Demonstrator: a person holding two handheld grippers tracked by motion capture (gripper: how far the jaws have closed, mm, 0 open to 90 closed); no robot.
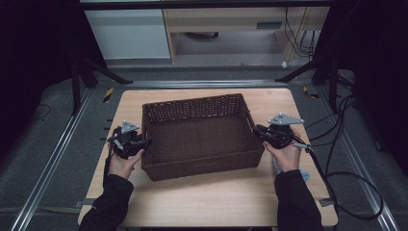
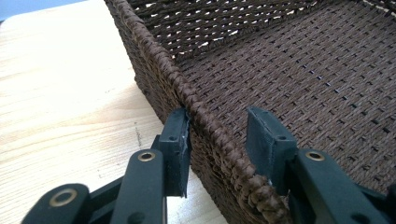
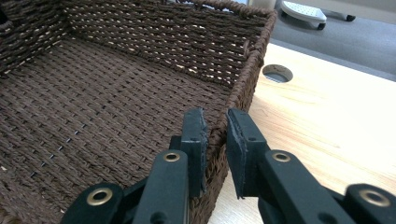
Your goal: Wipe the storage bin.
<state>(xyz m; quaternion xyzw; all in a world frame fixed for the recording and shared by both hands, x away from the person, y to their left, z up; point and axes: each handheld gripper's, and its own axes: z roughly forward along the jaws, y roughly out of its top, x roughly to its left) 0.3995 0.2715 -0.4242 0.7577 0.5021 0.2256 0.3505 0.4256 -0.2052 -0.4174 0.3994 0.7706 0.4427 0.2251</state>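
A dark brown woven basket (image 1: 202, 163) sits in the middle of a light wooden table (image 1: 216, 202). My left gripper (image 1: 146, 142) is at its left wall. In the left gripper view the left gripper (image 2: 219, 116) straddles the basket's rim (image 2: 154, 56): the outer pad (image 2: 180, 135) touches the wall and the inner pad (image 2: 264, 140) stands off it, inside the basket. My right gripper (image 1: 260, 131) is at the right wall. In the right gripper view the right gripper (image 3: 215, 116) is shut on the basket's wall (image 3: 243, 88), one pad on each side.
The basket holds nothing. A round cable hole (image 3: 277, 73) lies in the tabletop beyond the basket's far right corner. Black cables (image 1: 346, 144) trail off the table's right side. Metal rails (image 1: 53, 154) run along the floor, and pale cabinets (image 1: 130, 33) stand behind.
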